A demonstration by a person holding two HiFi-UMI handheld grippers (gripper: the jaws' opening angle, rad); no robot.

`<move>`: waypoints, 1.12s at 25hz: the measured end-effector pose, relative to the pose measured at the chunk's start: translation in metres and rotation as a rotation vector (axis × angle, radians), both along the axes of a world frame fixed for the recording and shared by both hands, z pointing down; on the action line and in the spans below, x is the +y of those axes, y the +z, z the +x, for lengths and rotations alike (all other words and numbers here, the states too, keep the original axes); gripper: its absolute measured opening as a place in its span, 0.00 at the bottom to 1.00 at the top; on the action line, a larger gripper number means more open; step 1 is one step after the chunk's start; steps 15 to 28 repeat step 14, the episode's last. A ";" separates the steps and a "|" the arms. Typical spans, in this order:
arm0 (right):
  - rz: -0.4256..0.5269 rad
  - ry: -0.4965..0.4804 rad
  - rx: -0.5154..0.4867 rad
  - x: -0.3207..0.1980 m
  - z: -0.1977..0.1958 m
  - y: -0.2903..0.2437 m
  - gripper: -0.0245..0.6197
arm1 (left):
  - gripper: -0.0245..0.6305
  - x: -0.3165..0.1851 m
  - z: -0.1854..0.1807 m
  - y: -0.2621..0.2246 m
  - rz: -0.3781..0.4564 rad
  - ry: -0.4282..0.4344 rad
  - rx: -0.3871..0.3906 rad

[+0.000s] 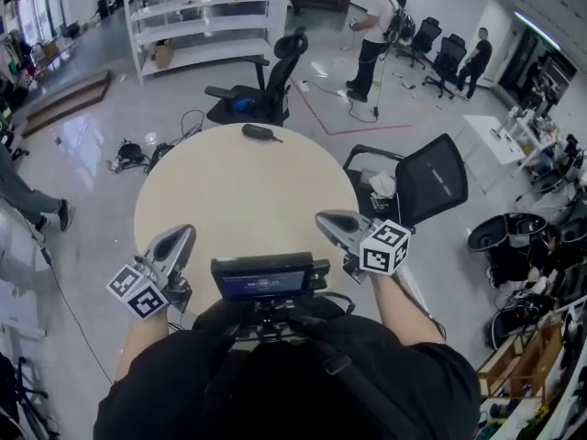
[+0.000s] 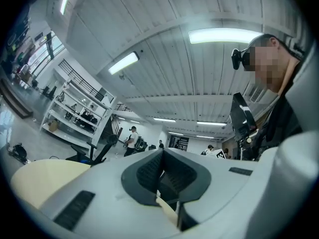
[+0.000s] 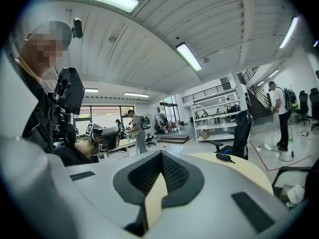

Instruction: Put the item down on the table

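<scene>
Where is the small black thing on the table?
Find the round beige table in the middle. At its far edge, nearest the black office chair, lies a dark, oblong item. It is the only thing lying on the tabletop.

The person holds a gripper in each hand, out in front of the chest. The left gripper (image 1: 180, 238) and the right gripper (image 1: 330, 223) point ahead, about level, well apart. Each has its jaws pressed together with nothing between them. The left arm (image 1: 139, 342) and the right arm (image 1: 408, 314) are bare.
</scene>
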State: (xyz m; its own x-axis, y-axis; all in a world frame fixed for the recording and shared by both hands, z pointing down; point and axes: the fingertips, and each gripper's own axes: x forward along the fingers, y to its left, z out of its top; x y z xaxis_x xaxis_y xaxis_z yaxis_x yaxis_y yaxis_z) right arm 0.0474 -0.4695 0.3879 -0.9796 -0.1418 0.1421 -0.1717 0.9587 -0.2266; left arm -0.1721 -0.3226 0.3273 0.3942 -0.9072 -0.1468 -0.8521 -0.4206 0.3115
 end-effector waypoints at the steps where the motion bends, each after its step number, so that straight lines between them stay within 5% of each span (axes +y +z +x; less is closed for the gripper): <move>1: 0.008 0.003 -0.002 -0.006 0.011 -0.003 0.05 | 0.04 -0.007 0.009 -0.002 0.006 0.005 -0.007; 6: 0.046 0.020 -0.014 0.007 0.077 -0.003 0.05 | 0.04 0.003 0.070 0.005 0.027 0.014 -0.024; 14: 0.054 0.022 -0.012 0.022 0.031 -0.014 0.05 | 0.04 0.018 0.028 -0.008 0.022 0.022 -0.021; 28: 0.054 0.022 -0.012 0.022 0.031 -0.014 0.05 | 0.04 0.018 0.028 -0.008 0.022 0.022 -0.021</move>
